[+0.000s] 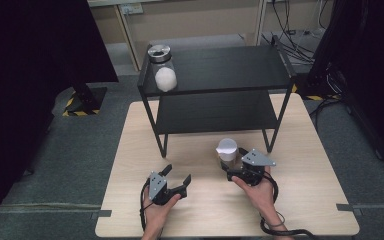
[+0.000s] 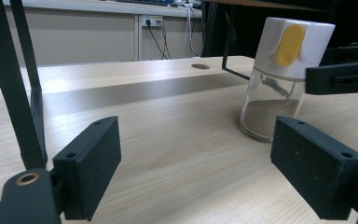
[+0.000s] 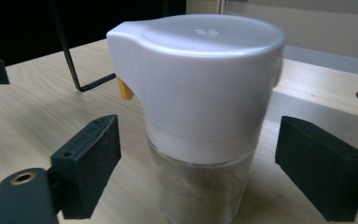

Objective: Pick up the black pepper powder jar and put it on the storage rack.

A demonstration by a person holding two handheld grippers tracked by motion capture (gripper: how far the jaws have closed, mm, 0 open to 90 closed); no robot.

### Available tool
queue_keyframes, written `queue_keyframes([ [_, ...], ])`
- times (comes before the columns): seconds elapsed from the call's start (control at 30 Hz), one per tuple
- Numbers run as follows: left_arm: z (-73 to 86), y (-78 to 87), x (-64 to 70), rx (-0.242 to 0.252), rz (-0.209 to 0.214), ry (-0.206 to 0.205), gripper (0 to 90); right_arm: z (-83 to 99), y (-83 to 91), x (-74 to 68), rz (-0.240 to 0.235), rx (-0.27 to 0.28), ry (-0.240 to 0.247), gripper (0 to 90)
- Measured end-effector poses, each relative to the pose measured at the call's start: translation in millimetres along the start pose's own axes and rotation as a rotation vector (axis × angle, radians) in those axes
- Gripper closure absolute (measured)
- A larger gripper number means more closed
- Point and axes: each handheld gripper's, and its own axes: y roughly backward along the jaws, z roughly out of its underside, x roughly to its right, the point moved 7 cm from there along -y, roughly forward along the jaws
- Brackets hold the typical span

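High view: one light wooden worktop (image 1: 130, 150) carries one black two-tier rack (image 1: 220, 85), the landmark. One shaker jar (image 1: 227, 149), glass with a white lid, stands upright on the worktop just in front of the rack's right front leg. One second jar (image 1: 162, 70), with a metal lid and white contents, stands on the rack's top shelf at its left front corner. Two claws lie in front of the rack: the left claw (image 1: 177, 176), released and well apart from the shaker jar, and the right claw (image 1: 230, 167), just beside the shaker jar.

Left gripper view: the left claw (image 2: 214, 163) gapes over bare worktop; the shaker jar (image 2: 279, 79) shows one yellow tab (image 2: 289, 44) and beige powder.

Right gripper view: the right claw (image 3: 198, 163) is released, its jaws flanking the shaker jar (image 3: 198, 116) without touching it.
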Motion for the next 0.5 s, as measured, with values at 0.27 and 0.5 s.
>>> queue_keyframes([
  [0.27,0.0,0.1,0.0,0.0,0.001,-0.002,15.4,-1.9,-13.4,-2.8,0.026,-0.003,0.003,21.3],
  [0.5,0.1,0.1,-0.1,0.001,0.0,0.0,15.3,1.9,-16.4,-5.1,0.04,0.004,0.011,29.7],
])
